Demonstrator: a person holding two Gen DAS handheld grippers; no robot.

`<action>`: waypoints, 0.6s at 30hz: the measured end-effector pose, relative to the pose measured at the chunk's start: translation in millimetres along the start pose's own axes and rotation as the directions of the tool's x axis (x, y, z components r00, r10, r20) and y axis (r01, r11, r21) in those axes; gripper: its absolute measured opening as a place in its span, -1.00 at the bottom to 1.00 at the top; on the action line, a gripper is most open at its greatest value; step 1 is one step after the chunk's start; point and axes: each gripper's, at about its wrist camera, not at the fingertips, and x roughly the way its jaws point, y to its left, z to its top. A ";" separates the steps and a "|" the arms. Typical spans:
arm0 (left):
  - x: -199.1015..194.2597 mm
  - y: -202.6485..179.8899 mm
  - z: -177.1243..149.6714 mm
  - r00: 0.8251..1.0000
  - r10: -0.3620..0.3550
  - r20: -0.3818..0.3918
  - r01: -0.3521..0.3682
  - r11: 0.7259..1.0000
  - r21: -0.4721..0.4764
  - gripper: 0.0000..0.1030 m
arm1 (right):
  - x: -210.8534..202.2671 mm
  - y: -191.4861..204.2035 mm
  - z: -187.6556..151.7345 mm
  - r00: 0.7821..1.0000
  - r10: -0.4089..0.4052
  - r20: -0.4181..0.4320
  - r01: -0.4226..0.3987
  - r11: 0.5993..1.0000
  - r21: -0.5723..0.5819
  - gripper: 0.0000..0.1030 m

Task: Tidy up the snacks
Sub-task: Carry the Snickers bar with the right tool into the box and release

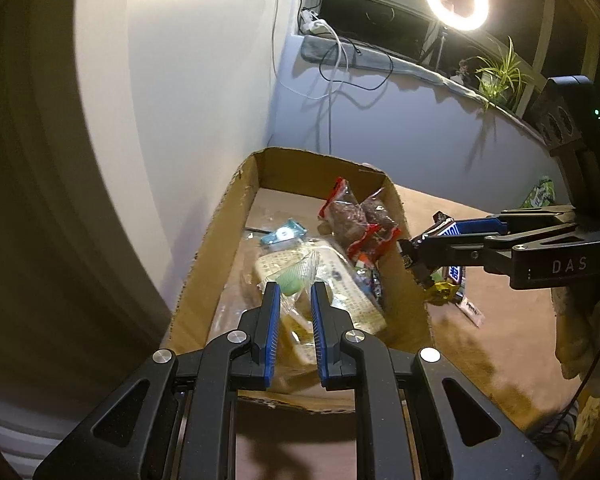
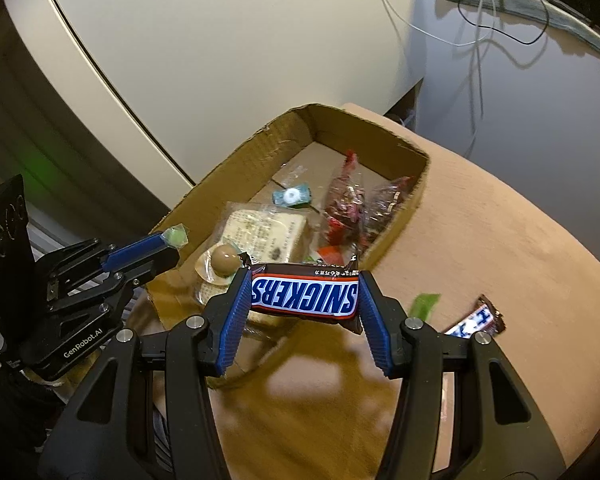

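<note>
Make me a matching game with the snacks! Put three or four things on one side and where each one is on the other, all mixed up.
Things:
1. Snickers bar
2. green candy
3. blue round candy
4. second chocolate bar

Places:
A. lying in the cardboard box
B. on the table, outside the box
C. in the right gripper
D. in the left gripper

Pairs: 1-C, 2-D, 3-A, 4-B

The chocolate bar [image 2: 305, 295] has a brown wrapper with blue letters on white, edged red. The cardboard box [image 2: 396, 220] is plain tan, and the candy [image 1: 290, 280] inside clear wrapping is pale green.
</note>
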 end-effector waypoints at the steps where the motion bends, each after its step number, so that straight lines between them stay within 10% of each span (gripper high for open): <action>1: 0.6 1.2 0.0 1.000 -0.001 -0.001 0.001 1.000 -0.002 -0.73 | 1.1 1.1 0.9 1.000 0.002 -0.002 -0.002 1.000 -0.002 0.07; 13: 3.9 8.8 0.4 1.000 0.003 -0.007 -0.003 1.000 -0.014 -0.66 | 15.8 10.2 13.3 1.000 0.020 -0.018 -0.021 1.000 -0.010 0.10; 18: 3.5 7.2 0.0 1.000 0.012 -0.008 -0.013 1.000 -0.018 -0.26 | 14.8 7.9 15.2 1.000 0.015 -0.007 -0.015 1.000 -0.008 0.20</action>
